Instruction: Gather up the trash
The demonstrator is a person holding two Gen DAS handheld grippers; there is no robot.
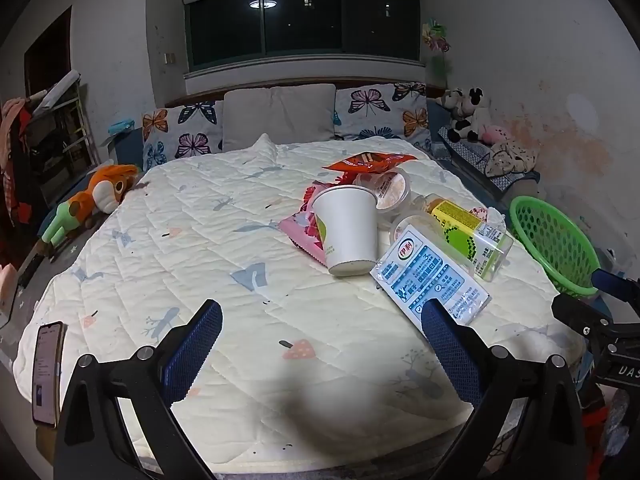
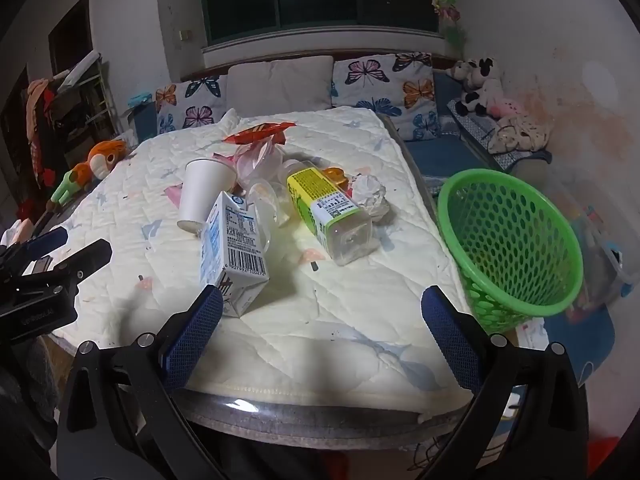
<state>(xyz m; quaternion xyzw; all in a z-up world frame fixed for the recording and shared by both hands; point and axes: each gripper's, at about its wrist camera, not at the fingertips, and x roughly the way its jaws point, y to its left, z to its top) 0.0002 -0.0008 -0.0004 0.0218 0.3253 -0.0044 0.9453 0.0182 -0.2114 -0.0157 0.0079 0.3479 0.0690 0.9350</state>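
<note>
Two grippers, both jaws spread wide and empty — left gripper (image 1: 322, 344) and right gripper (image 2: 322, 332) hover over the quilt (image 1: 200, 240), touching nothing. Just beyond lies the milk carton (image 2: 234, 256), then paper cup (image 1: 348, 232) and bottle (image 2: 326, 212) — green basket (image 2: 512, 244) at the bed's right edge.

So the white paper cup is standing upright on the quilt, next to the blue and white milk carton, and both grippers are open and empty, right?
Not quite. The white paper cup lies on its side on the quilt, as the left wrist view shows. The rest holds: it is beside the blue and white milk carton, and the left gripper and right gripper are open and empty.
</note>
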